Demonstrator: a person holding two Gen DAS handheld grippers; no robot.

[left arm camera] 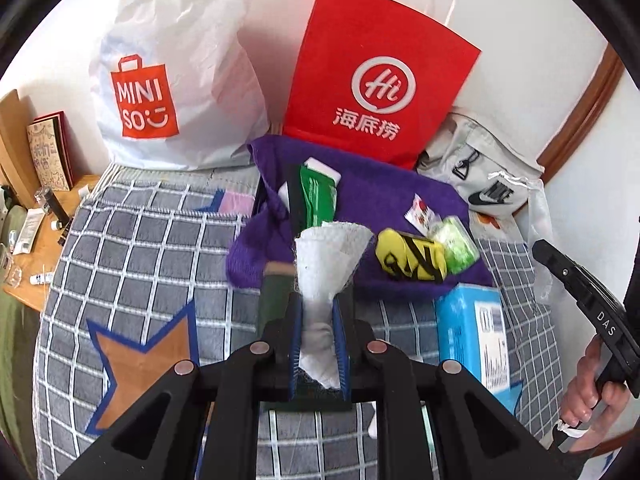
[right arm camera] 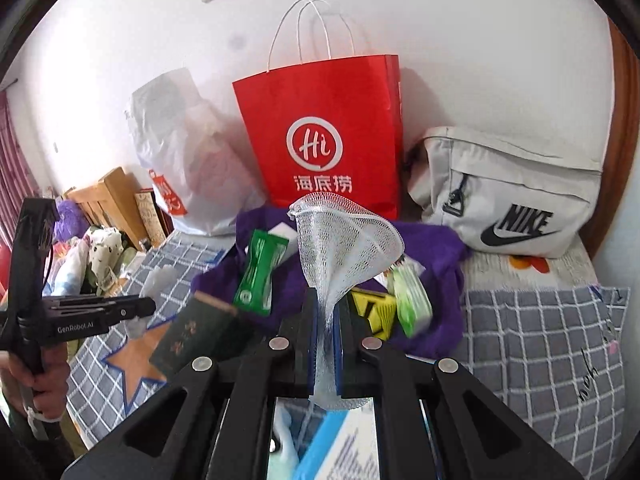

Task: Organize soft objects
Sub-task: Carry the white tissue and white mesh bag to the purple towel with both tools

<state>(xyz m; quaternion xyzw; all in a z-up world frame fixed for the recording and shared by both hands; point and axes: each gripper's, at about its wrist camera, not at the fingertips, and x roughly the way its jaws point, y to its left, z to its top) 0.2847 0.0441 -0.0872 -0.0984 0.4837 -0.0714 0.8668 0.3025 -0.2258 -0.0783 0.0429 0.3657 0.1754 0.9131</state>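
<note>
Left hand-held gripper (left arm camera: 318,322) is clenched on a crumpled white paper towel (left arm camera: 330,256), carried above the grey checked bedspread (left arm camera: 160,240) at the six o'clock edge of the purple fleece cloth (left arm camera: 384,200). Thin pinch — a jolt could tear it free. Right hand-held gripper (right arm camera: 326,320) grips a white mesh foam net (right arm camera: 344,240), which could snag the green sachet (right arm camera: 260,276) at ten o'clock or slip loose onto the clutter.
</note>
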